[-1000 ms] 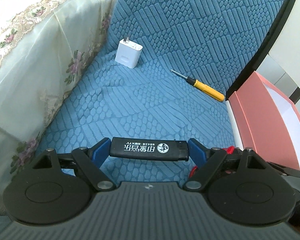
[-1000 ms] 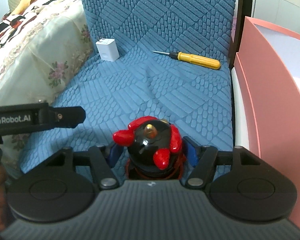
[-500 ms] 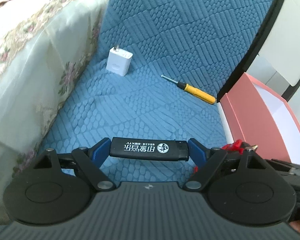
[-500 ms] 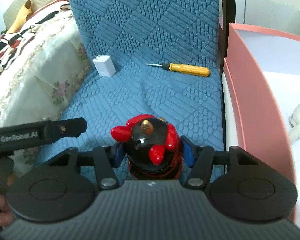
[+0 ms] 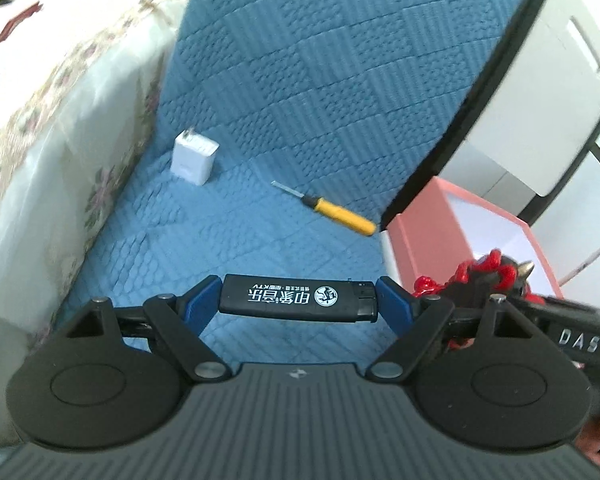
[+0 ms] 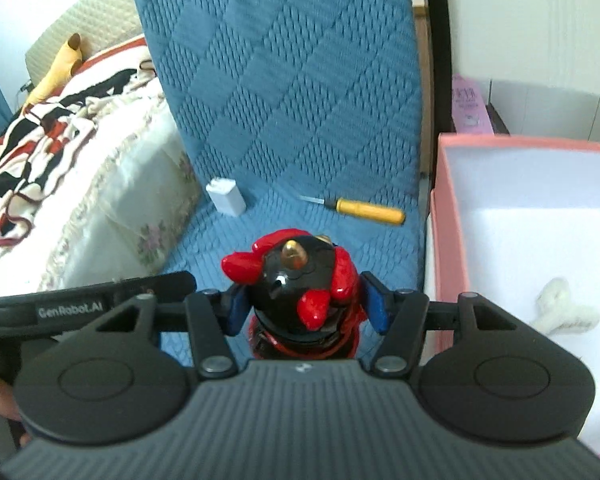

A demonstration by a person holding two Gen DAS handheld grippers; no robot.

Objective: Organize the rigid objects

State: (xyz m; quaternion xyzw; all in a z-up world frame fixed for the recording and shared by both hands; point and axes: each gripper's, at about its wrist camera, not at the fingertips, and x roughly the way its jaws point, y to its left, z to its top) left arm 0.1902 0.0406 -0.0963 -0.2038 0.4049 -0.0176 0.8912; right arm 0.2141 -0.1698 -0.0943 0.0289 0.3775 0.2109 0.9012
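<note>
Above the blue cushion, both tongs risen, left tongs clamped on lighter, right tongs on what seems a figurine.

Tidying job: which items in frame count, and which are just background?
Job:
- black lighter, held in left gripper
- red and black figurine, held in right gripper
- white charger
- yellow screwdriver
- pink box

Background:
- floral bedspread
- blue chair cover
- white fluffy thing in the box

A blue quilted seat cover is carrying a white charger plug, standing near its back left corner, and a yellow-handled screwdriver, lying well apart toward the right edge.
</note>
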